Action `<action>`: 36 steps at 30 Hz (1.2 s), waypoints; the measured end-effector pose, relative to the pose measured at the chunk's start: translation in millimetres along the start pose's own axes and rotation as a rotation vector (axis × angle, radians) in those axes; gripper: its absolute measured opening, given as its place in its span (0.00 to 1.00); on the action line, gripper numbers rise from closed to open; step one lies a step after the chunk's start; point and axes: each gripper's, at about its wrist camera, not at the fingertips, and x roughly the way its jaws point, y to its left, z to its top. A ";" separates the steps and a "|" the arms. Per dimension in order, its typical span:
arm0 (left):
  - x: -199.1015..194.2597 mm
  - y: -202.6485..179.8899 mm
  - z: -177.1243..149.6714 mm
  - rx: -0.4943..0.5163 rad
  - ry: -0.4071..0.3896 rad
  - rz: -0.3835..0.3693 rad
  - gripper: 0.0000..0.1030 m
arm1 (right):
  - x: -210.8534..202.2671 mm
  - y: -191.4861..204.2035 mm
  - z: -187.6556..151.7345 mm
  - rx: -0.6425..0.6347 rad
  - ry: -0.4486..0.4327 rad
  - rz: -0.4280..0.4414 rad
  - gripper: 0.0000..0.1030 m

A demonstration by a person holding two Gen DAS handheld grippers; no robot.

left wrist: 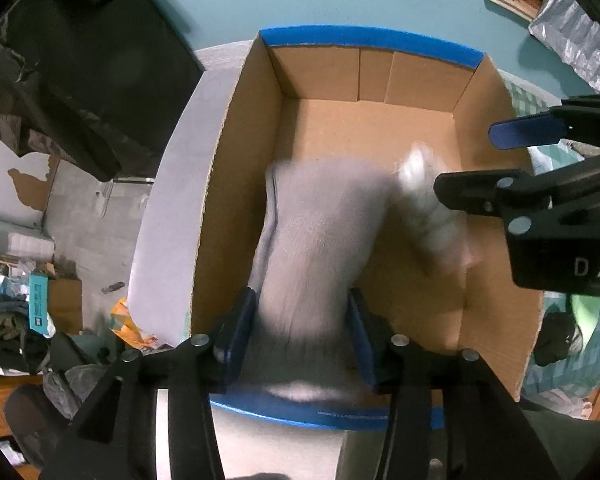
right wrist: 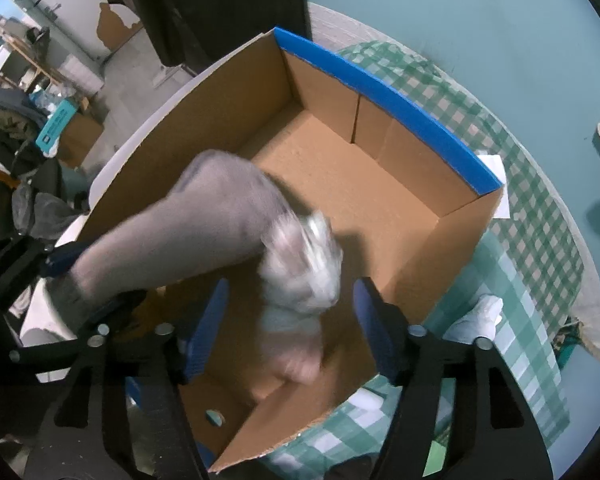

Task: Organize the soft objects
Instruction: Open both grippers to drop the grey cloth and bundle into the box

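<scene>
Blue-padded, the left tool (left wrist: 296, 332) clamped a grey sock (left wrist: 312, 236) that hung over the open cardboard box (left wrist: 496, 288). Just right of it, the right tool (right wrist: 288, 320) stood open around a blurred white sock (right wrist: 300, 280), pads apart from it.

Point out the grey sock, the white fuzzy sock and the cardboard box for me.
grey sock (left wrist: 316, 220), left wrist view, middle of its leg.
white fuzzy sock (right wrist: 300, 272), right wrist view, blurred upper part.
cardboard box (right wrist: 384, 148), right wrist view, inner far wall.
</scene>
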 end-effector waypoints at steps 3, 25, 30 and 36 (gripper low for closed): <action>-2.4 1.2 0.3 -0.016 -0.009 -0.016 0.48 | -3.0 -2.1 -2.3 0.010 -0.011 -0.010 0.70; -47.8 -35.9 -5.5 0.030 -0.091 -0.058 0.48 | -52.6 -31.8 -47.0 0.079 -0.085 -0.031 0.70; -59.5 -49.5 -8.1 0.063 -0.109 -0.067 0.50 | -64.5 -42.7 -62.5 0.107 -0.093 -0.049 0.70; -71.2 -68.6 -6.7 0.103 -0.133 -0.080 0.53 | -78.6 -58.9 -86.8 0.135 -0.100 -0.069 0.70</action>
